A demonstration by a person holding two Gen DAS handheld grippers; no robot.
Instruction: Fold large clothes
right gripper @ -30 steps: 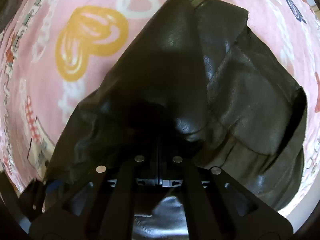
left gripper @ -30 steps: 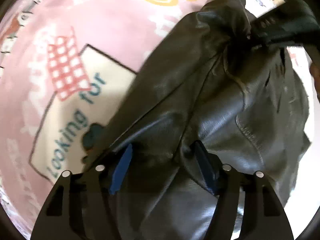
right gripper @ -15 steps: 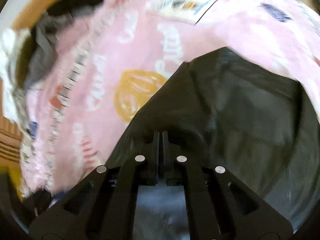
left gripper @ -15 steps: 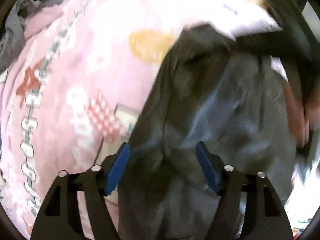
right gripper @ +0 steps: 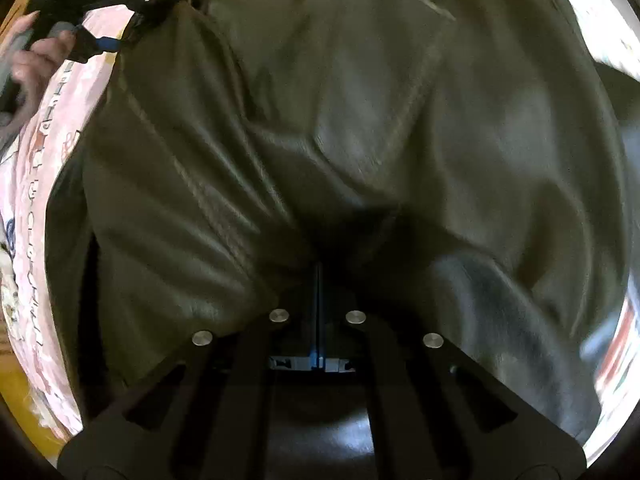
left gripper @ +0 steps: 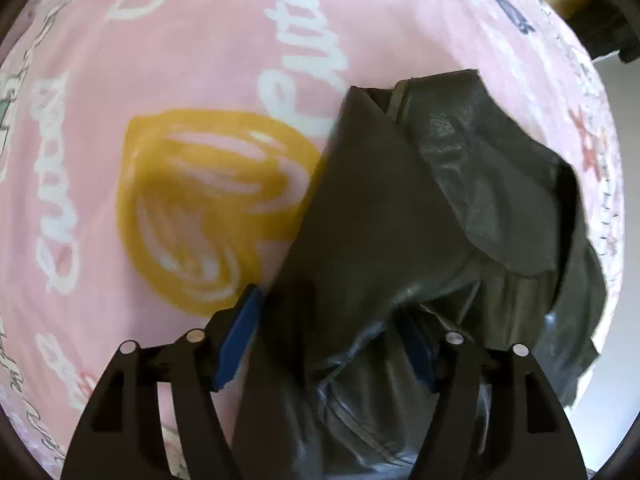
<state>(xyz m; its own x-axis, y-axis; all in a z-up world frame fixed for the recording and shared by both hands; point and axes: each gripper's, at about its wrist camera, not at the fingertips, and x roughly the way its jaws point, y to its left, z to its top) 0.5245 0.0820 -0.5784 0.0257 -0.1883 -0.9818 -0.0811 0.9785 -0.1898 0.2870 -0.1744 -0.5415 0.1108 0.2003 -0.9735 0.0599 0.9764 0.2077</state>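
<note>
While gripped at two points, hangs as a dark leather jacket (left gripper: 400,200) just above the pink blanket (left gripper: 180,60).

Seen along the right gripper (right gripper: 319,280): clamped fully together at 6 o'clock on a thin fold, with creases fanning from the tips toward 12. Farther off, at 11 o'clock, meets the left gripper (right gripper: 120,36) and the hand (right gripper: 36,60) around it at the jacket's other corner, so runs lengthwise from 6 to 11. Seen along the left gripper itself: having just been narrowing, grasps a thick bunch between the blue pads (left gripper: 240,340), then trails toward 1 o'clock, with blanket spread from 9 to 12. Lies straight ahead of both sets of fingers, neither hand clearly nearer. Probably calls for drawing both grips apart along that axis before lowering flat.
</note>
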